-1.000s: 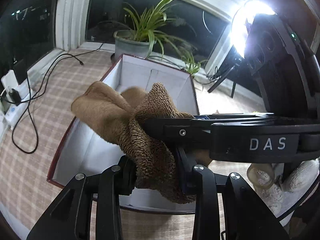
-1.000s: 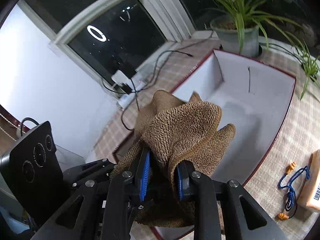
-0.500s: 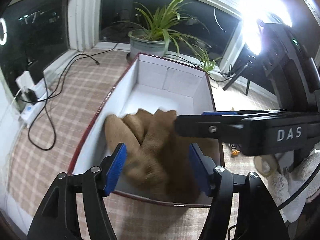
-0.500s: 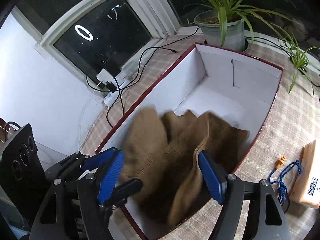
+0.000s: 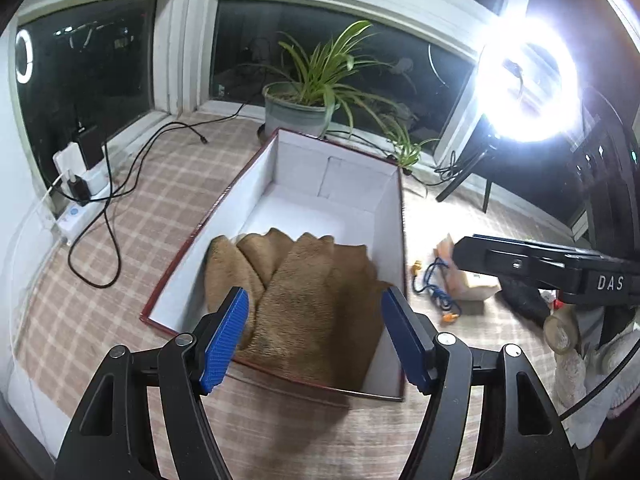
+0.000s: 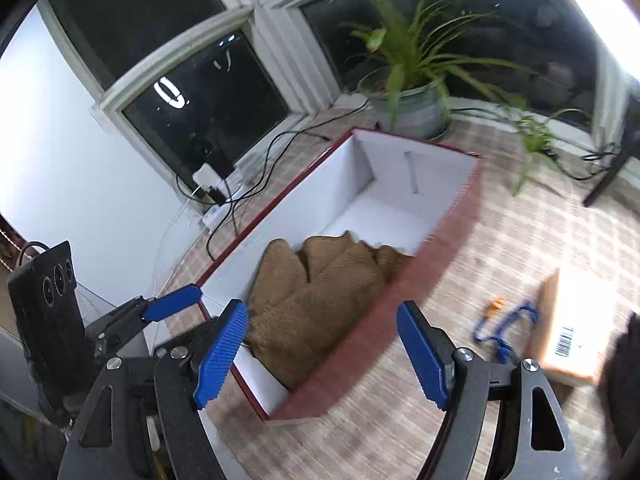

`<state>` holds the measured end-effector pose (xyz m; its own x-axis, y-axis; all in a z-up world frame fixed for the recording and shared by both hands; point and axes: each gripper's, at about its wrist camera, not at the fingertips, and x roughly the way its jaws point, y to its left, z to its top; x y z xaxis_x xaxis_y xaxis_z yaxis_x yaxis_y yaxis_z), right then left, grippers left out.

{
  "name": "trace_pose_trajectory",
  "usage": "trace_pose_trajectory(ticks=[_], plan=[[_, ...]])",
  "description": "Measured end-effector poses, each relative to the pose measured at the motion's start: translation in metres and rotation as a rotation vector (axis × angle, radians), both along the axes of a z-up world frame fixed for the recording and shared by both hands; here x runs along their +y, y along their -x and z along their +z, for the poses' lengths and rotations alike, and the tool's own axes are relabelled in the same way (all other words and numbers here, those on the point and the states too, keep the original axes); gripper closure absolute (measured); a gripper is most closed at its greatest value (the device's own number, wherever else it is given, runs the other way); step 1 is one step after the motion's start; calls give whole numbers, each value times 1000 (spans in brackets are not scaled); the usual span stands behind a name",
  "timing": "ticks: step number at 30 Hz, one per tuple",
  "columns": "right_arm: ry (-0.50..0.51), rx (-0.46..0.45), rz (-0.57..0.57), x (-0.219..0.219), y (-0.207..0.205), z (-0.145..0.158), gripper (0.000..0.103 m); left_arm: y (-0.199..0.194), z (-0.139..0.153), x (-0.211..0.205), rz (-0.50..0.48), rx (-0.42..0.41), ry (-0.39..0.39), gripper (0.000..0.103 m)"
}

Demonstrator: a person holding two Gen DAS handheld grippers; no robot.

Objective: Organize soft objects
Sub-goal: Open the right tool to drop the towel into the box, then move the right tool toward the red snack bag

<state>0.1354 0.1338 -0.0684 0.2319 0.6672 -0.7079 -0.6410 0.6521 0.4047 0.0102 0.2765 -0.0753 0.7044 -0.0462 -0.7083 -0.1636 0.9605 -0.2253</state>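
Note:
A brown fuzzy towel (image 5: 304, 292) lies crumpled in the near end of a long white-lined box with a dark red rim (image 5: 276, 168). My left gripper (image 5: 316, 336) hovers open above the box's near edge, its blue pads apart with nothing pressed between them. In the right wrist view the same towel (image 6: 320, 288) rests in the box (image 6: 460, 216), and my right gripper (image 6: 324, 356) stands open over the box's near corner, clear of the cloth. The other gripper's blue pad (image 6: 172, 304) shows at the left.
A potted spider plant (image 5: 304, 112) stands behind the box. Cables and a power strip (image 5: 80, 208) lie at the left. A cardboard packet (image 6: 576, 320) and blue corded earplugs (image 6: 504, 324) sit right of the box. A ring light (image 5: 528, 84) glares at the right; pale plush items (image 5: 592, 360) beneath.
Both grippers were shut on the brown towel held above the box; they opened, the towel dropped into the box, and both grippers drew back and up from it.

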Motion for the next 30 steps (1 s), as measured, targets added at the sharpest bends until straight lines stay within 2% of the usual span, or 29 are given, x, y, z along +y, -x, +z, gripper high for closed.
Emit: trace_pose_trajectory(ticks=[6, 12, 15, 17, 23, 30], plan=[[-62, -11, -82, -67, 5, 9, 29, 2, 10, -32, -26, -25, 15, 34], [-57, -70, -170, -145, 14, 14, 29, -1, 17, -80, -82, -41, 33, 34], [-60, -85, -218, -188, 19, 16, 28, -4, 18, -110, -118, -46, 41, 34], [-58, -91, -246, -215, 21, 16, 24, -8, 19, -130, -141, -49, 49, 34], [-21, -87, -302, -295, 24, 12, 23, -20, 13, -191, -214, -41, 86, 34], [3, -66, -427, -390, 20, 5, 23, -40, 10, -269, -334, -27, 105, 34]])
